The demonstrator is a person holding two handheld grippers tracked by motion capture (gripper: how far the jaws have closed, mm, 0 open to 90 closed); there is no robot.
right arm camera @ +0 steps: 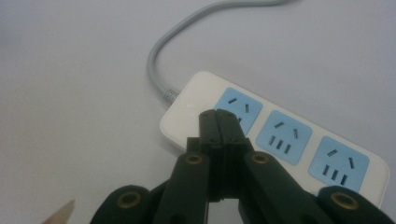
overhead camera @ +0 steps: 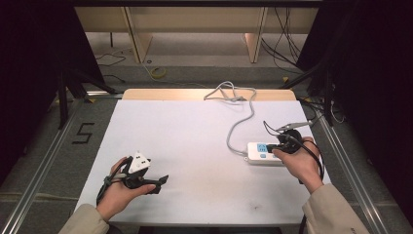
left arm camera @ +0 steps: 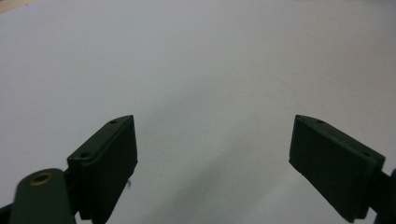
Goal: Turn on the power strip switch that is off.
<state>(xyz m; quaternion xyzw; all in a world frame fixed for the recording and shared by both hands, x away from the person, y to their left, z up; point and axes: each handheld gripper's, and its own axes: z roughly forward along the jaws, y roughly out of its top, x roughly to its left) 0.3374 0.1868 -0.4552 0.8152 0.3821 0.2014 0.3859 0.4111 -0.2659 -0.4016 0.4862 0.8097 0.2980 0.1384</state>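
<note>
A white power strip (overhead camera: 263,153) with blue sockets lies at the right of the white table top, its grey cord (overhead camera: 239,122) curling off to the far edge. In the right gripper view the strip (right arm camera: 280,135) shows three blue sockets. My right gripper (right arm camera: 219,117) is shut, jaws pressed together with nothing between them, tips over the strip's end near the first socket. In the high view the right gripper (overhead camera: 273,147) rests at the strip. My left gripper (overhead camera: 163,180) lies low at the front left, open. Its jaws (left arm camera: 212,158) stand wide apart over bare white surface.
The white table top (overhead camera: 195,146) has a wooden strip along its far edge. Metal rails run down both sides of the table. Cables lie on the floor beyond, and dark stands rise at left and right.
</note>
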